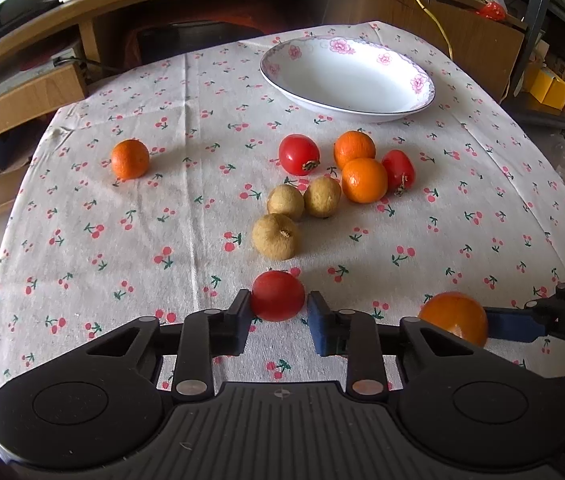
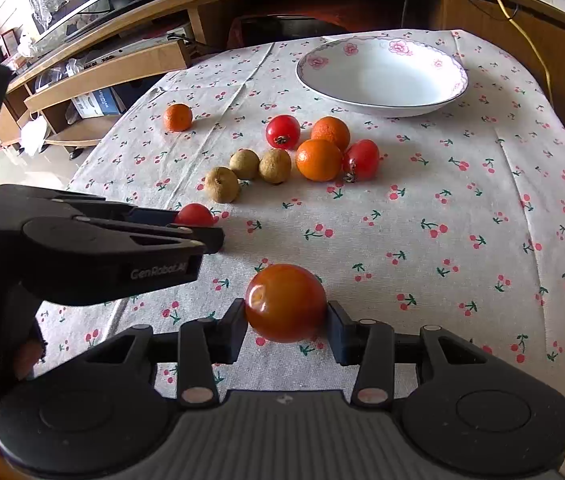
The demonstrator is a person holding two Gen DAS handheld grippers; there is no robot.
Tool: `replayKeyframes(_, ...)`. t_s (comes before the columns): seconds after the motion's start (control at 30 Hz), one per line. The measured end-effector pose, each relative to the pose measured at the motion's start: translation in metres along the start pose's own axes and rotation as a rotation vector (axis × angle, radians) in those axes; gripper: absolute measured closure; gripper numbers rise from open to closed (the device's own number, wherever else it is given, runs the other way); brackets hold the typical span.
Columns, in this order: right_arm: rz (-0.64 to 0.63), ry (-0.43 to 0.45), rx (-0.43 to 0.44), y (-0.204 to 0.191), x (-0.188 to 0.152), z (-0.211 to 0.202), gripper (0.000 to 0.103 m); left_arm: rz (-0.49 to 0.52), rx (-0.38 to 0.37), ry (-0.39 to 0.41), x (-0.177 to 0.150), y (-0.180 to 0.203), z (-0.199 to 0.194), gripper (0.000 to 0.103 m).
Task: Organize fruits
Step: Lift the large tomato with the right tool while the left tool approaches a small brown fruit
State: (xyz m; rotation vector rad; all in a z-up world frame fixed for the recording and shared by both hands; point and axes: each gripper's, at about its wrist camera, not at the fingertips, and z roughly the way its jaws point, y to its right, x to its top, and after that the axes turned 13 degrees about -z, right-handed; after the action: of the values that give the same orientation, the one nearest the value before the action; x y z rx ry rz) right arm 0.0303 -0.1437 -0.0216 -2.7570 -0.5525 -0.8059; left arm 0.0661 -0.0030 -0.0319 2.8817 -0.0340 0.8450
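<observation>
Fruit sits in both claws: the left gripper [image 1: 278, 306] pinches a red tomato [image 1: 277, 295], the right gripper [image 2: 287, 320] clamps an orange tomato [image 2: 286, 302], both low over the cloth [image 1: 462, 240]. Beyond lie three longans [image 1: 274, 236], two tomatoes, three oranges. Farthest, the plate [image 1: 422, 102] holds nothing: sorting has barely begun.

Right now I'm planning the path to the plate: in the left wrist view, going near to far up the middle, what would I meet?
Left gripper with the red tomato between its fingers → nearest longan → pair of longans → stemmed tomato → white floral plate.
</observation>
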Motion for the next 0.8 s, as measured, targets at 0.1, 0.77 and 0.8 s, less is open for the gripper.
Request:
replayKeyframes(0.1, 0.005, 0.001, -0.008, 0.002, -0.001, -0.002, 0.061, 0.002, -0.004, -0.002, 0.000, 0.002, -0.002, 0.068)
replayKeyframes(0.77, 0.028, 0.051, -0.036, 0.011, 0.007, -0.016, 0.061, 0.038, -0.022, 0.040, 0.009, 0.016, -0.015, 0.068)
replayKeyframes(0.8, 0.028, 0.054, -0.039, 0.012, 0.008, -0.016, 0.061, 0.039, -0.022, 0.042, 0.010, 0.017, -0.015, 0.068)
